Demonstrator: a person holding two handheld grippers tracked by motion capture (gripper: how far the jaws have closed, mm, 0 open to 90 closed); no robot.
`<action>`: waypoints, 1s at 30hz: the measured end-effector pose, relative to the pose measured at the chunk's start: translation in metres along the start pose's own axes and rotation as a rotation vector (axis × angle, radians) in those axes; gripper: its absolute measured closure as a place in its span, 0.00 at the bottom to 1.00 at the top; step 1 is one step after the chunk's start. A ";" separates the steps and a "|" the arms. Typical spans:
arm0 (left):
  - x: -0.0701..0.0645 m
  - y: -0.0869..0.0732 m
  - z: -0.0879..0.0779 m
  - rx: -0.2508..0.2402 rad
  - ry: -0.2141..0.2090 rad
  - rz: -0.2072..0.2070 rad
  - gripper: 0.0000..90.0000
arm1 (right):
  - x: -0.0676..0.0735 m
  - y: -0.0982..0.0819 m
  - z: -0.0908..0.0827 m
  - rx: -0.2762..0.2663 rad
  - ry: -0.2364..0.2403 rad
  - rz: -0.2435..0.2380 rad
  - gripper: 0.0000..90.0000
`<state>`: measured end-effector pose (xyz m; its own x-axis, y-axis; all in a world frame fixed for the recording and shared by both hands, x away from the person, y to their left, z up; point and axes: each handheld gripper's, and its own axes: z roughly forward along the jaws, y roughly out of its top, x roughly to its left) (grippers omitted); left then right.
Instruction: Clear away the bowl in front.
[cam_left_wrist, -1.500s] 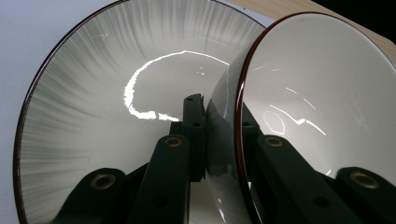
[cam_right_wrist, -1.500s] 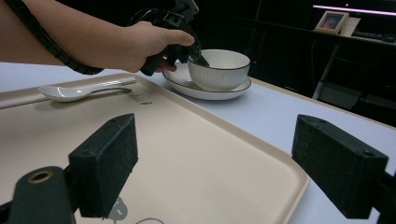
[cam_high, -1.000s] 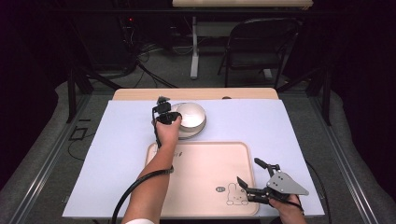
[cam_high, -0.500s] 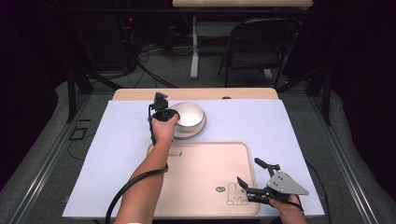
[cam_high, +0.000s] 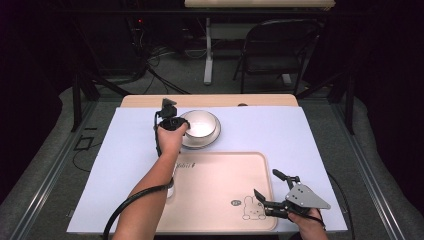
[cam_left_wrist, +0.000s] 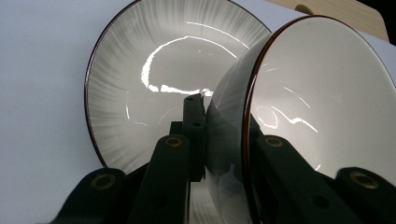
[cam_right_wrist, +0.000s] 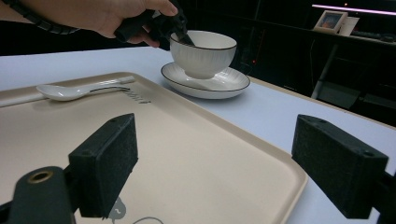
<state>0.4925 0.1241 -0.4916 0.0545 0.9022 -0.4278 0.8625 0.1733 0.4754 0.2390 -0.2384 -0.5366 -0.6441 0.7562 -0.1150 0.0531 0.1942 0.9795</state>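
Note:
A white ribbed bowl (cam_high: 201, 125) with a dark rim stands on a matching saucer plate (cam_high: 212, 140) at the back of the white table cover. My left gripper (cam_high: 172, 121) is shut on the bowl's left rim. In the left gripper view one jaw lies outside the bowl (cam_left_wrist: 322, 93) and the other inside, with the plate (cam_left_wrist: 135, 84) behind. From the right gripper view the bowl (cam_right_wrist: 203, 53) appears to sit on the plate (cam_right_wrist: 205, 86). My right gripper (cam_high: 269, 202) hangs open over the near right corner of the beige tray (cam_high: 225, 182).
A white spoon (cam_right_wrist: 79, 89) lies on the tray's (cam_right_wrist: 187, 154) left part, partly under the left forearm (cam_high: 150, 185) in the high view. A folding chair (cam_high: 275, 45) and table legs stand beyond the far edge. The tray carries a small rabbit print (cam_high: 250, 207).
The left hand has shifted slightly to the left at the bowl's rim. The bowl, the plate and the right gripper have stayed where they were.

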 end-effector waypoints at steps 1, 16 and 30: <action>0.001 -0.001 -0.001 -0.002 -0.002 0.001 0.89 | 0.000 0.000 0.000 0.000 0.000 0.000 0.16; -0.001 -0.017 -0.015 -0.020 -0.081 0.045 0.89 | 0.000 0.000 0.000 0.000 -0.003 0.000 0.16; -0.018 -0.045 -0.022 -0.062 -0.183 0.146 0.89 | 0.000 0.000 0.000 0.003 -0.006 0.000 0.15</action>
<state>0.4416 0.1085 -0.4882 0.2711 0.8341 -0.4804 0.8065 0.0755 0.5864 0.2390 -0.2390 -0.5368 -0.6395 0.7600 -0.1162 0.0551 0.1960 0.9791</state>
